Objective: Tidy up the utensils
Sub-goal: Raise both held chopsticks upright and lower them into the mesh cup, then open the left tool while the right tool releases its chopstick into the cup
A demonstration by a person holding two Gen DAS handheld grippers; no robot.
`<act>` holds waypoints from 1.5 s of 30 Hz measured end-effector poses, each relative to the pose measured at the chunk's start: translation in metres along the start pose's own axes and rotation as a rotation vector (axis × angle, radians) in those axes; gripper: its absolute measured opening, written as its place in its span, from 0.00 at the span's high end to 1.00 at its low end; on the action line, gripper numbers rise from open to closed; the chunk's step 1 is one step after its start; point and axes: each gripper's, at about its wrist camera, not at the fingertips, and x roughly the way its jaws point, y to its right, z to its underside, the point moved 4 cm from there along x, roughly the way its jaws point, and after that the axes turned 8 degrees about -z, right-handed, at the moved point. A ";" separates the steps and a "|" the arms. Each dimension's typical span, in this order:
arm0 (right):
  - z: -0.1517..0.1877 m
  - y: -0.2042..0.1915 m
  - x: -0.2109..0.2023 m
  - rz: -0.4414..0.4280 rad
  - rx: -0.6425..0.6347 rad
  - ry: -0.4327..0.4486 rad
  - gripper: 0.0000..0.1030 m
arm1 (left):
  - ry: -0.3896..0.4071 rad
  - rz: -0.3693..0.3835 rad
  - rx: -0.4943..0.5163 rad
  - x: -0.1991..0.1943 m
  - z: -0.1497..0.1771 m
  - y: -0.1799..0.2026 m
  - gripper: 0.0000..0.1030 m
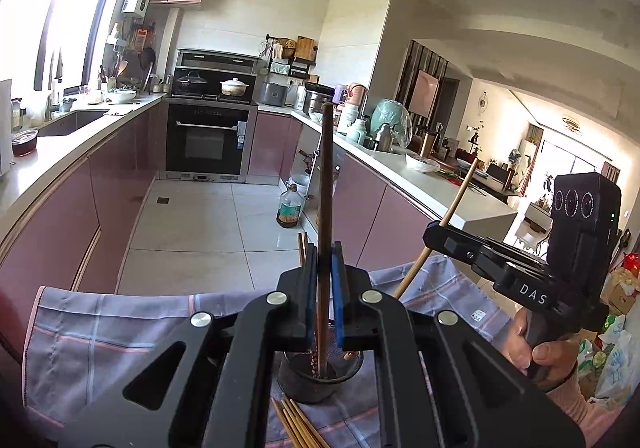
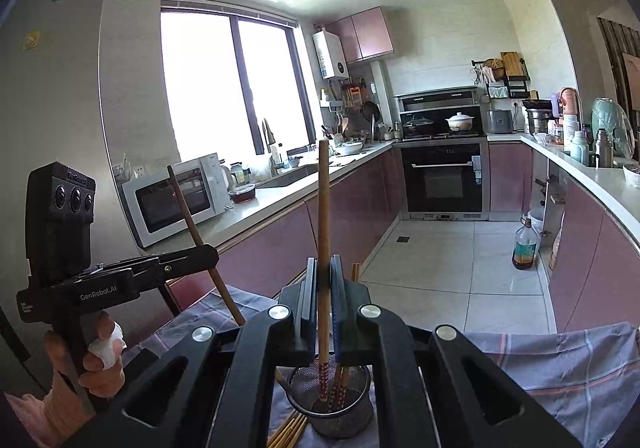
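Left gripper, seen from its own wrist camera, is clamped on a dark brown chopstick that stands nearly upright between its blue pads, gripped low on its length. The patterned lower end reaches down into a dark mesh holder standing on a checked cloth. Right gripper is likewise clamped, on a lighter brown chopstick, also near vertical, its red patterned end inside the same holder next to another chopstick already standing there. More loose chopsticks lie flat on the cloth just in front of the holder. Each view also shows the other gripper off to the side, held by a hand.

Judged from this, the chopsticks are light, thin, stiff rods with a smooth finish, so they may pivot or slide between flat pads. A hold near the middle would steady them best; loose ones lying flat will be awkward to pinch off soft cloth. The mesh holder looks light and could tip if a stick levers against its rim.
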 end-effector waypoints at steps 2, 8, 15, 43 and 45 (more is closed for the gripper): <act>0.000 0.001 0.002 0.007 -0.001 -0.005 0.95 | -0.006 0.005 -0.011 0.004 0.001 -0.001 0.93; 0.002 0.003 0.013 0.018 -0.005 -0.028 0.95 | -0.012 0.003 -0.029 0.011 0.001 -0.006 0.93; 0.011 0.001 0.027 0.022 -0.009 -0.101 0.95 | -0.091 0.007 -0.001 0.032 0.007 -0.006 0.93; 0.049 0.032 0.089 0.073 0.128 -0.275 0.86 | -0.309 -0.040 -0.046 0.132 0.053 -0.037 0.77; 0.048 0.033 0.087 0.076 0.132 -0.268 0.84 | -0.301 -0.049 -0.055 0.132 0.056 -0.043 0.74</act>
